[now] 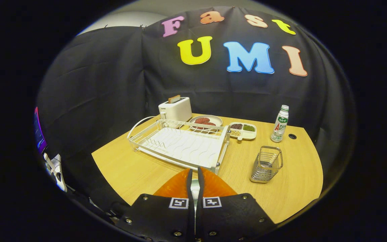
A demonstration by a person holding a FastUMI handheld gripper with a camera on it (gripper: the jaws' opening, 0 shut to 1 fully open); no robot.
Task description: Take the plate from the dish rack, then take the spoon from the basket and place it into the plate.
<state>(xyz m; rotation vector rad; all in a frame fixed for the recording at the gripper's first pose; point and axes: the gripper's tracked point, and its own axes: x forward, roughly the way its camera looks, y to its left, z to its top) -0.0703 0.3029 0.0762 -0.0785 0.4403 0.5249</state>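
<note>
Gripper [195, 181]: the two fingers stand nearly closed, clamped on the slim metallic handle of a spoon [195, 188] that runs upright in the narrow slit between them. Directly under and just beyond the fingertips lies the plate [213, 186], orange, glossy, with a faintly ribbed surface and a rounded rim, resting on the table [123, 168], a pale wood-grain top with a curved edge. Ahead of the plate, touching distance from its far rim, sits the dish rack [180, 143]: white wire frame over a white wavy drain tray. To the right stands the basket [266, 164], a small box of bright metal wires. Farther back: a white toaster [176, 109] holding a slice, a pale plate of reddish patties [205, 121], a divided dish [243, 130] of grains, and a bottle [280, 123].
</note>
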